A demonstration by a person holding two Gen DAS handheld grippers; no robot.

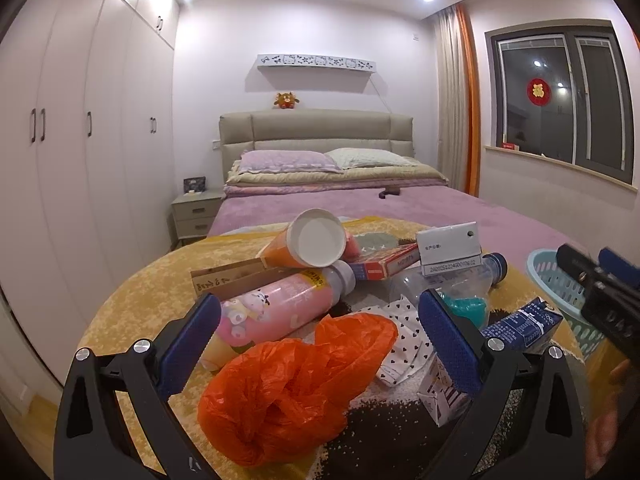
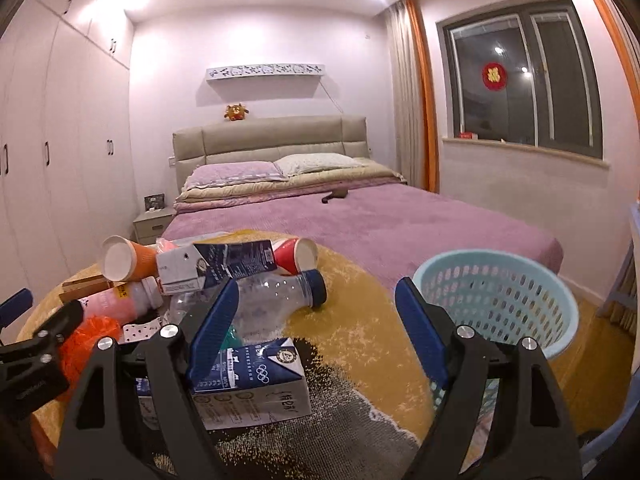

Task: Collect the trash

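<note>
Gathering litter piled on a round table at the foot of a bed.

An orange plastic bag (image 1: 288, 392) lies nearest, between the spread fingers of the left hand-held gripper (image 1: 320, 340), likely the first pick. Right of it a blue milk carton (image 2: 256, 380) sits by the right hand-held gripper (image 2: 316, 332), also open and empty. At the table's right edge a light-blue basket (image 2: 552, 304) waits, presumably for the trash.
</note>
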